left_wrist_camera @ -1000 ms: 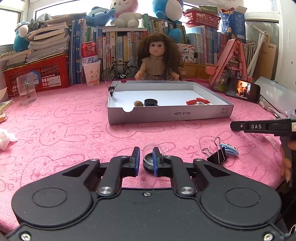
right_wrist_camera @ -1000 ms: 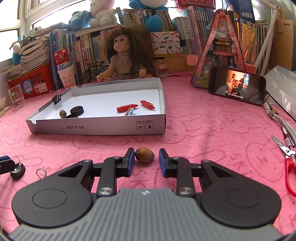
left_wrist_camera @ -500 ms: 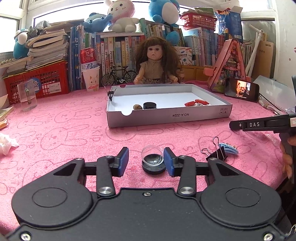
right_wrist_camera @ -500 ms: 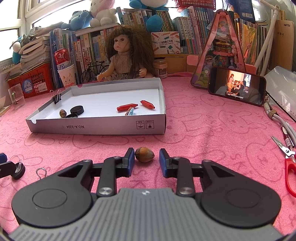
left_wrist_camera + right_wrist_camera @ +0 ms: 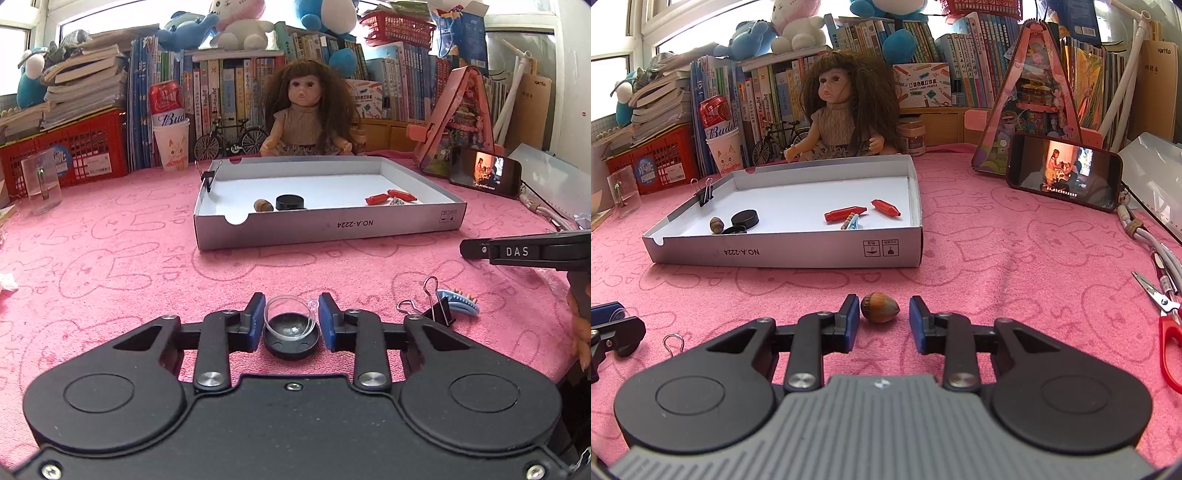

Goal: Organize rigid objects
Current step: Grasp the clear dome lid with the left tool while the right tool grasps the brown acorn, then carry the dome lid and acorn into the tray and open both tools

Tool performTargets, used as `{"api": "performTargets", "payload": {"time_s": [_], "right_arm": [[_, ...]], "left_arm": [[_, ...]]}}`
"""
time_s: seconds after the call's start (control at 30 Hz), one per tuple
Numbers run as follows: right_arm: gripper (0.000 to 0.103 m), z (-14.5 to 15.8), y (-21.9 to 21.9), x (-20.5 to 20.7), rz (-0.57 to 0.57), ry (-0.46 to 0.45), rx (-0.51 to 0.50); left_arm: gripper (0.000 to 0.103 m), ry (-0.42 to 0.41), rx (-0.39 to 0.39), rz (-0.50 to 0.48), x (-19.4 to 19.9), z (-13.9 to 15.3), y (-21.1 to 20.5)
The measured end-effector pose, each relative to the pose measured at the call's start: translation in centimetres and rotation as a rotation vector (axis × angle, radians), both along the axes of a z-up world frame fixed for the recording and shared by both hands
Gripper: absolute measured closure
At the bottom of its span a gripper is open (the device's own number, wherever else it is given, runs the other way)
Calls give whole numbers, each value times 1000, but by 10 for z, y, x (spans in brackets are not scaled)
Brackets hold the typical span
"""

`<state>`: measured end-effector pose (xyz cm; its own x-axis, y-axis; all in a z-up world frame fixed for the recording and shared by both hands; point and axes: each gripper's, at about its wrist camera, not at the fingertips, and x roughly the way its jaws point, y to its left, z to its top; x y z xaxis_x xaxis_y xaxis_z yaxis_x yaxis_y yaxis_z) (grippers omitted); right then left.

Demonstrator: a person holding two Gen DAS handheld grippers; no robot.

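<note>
Hazelnut [image 5: 880,312] is lying on the pink counter [image 5: 997,280] between the spread fingers of our right claw [image 5: 880,324], nearer the left pad and gripped by neither. We are holding our left claw [image 5: 291,321] open around a black-based clear lens [image 5: 290,326], its blue pads [image 5: 256,320] flanking it without clamping, with a binder clip [image 5: 436,308] and blue hair clip [image 5: 460,302] just beside. Farther off, the white box [image 5: 798,254] is holding another nut [image 5: 716,224], a black cap [image 5: 745,218] and red crayons [image 5: 845,213].
</note>
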<state>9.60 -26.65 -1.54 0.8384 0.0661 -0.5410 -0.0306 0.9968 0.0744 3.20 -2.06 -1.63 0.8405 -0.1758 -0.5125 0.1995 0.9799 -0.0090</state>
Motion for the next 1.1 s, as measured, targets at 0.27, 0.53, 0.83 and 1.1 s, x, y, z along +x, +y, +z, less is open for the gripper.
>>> {"api": "performTargets", "payload": {"time_s": [0.27,0.53,0.83,1.1], "right_arm": [[76,1,-1,-2,-4,-9,3],[76,13,-2,-2,-1,-52,16],[76,30,-5,11,-3,-101,31],[76,40,-11,26,-3,-137,51]], "left_arm": [[74,-24,-12,-2,3,9,1],[74,-51,-26,7,16,27,5],[74,-87,-60,28,49,53,13],[74,-84,-107,51,82,63,18]]}}
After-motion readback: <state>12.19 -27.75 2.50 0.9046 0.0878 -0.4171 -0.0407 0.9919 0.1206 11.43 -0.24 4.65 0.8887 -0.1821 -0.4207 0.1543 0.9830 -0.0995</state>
